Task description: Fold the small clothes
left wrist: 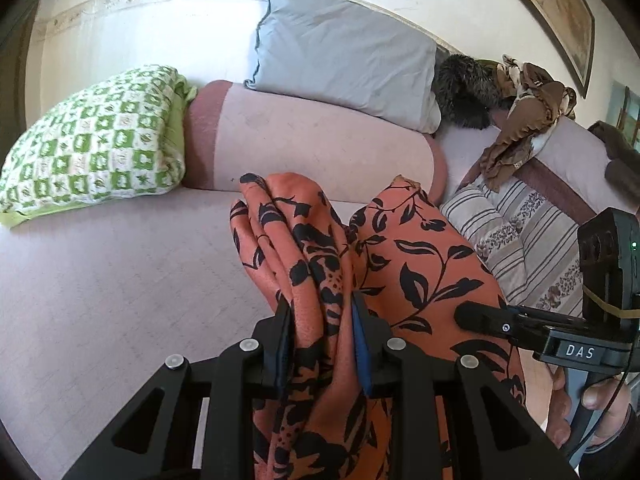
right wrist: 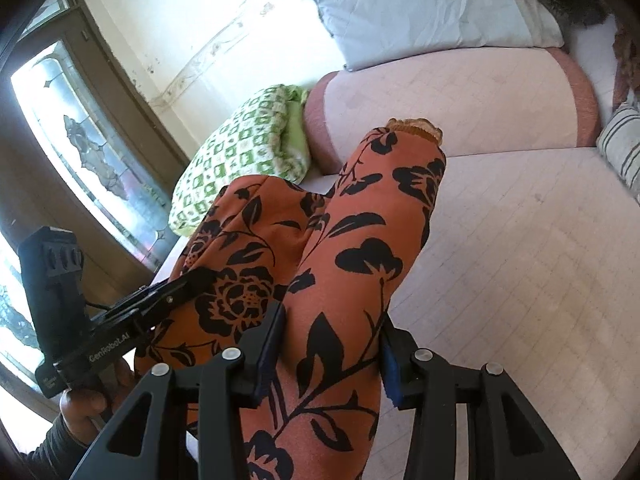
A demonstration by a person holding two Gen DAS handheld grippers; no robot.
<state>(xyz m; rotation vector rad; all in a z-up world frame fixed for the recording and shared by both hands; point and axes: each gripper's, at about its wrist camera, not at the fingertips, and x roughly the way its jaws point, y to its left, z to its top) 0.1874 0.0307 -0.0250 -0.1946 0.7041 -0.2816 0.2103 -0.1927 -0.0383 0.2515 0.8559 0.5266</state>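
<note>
An orange garment with a black flower print (left wrist: 416, 264) hangs bunched between both grippers, lifted above the pink bed cover (left wrist: 120, 280). My left gripper (left wrist: 320, 308) is shut on a gathered fold of it, with cloth spilling over the fingers. My right gripper (right wrist: 330, 328) is shut on another thick fold of the garment (right wrist: 352, 240), whose gathered hem points up and away. Each gripper shows in the other's view: the right gripper (left wrist: 464, 314) reaches into the cloth from the right, and the left gripper (right wrist: 200, 276) from the left. A hand holds each handle.
A pink bolster (left wrist: 312, 140) lies across the back of the bed, with a grey-blue pillow (left wrist: 344, 52) on top. A green checked pillow (left wrist: 92, 140) is at the left. A striped cushion (left wrist: 520, 236), a brown cloth heap (left wrist: 524, 120) and a dark furry thing (left wrist: 464, 88) are at the right. A glass door (right wrist: 80, 152) stands beside the bed.
</note>
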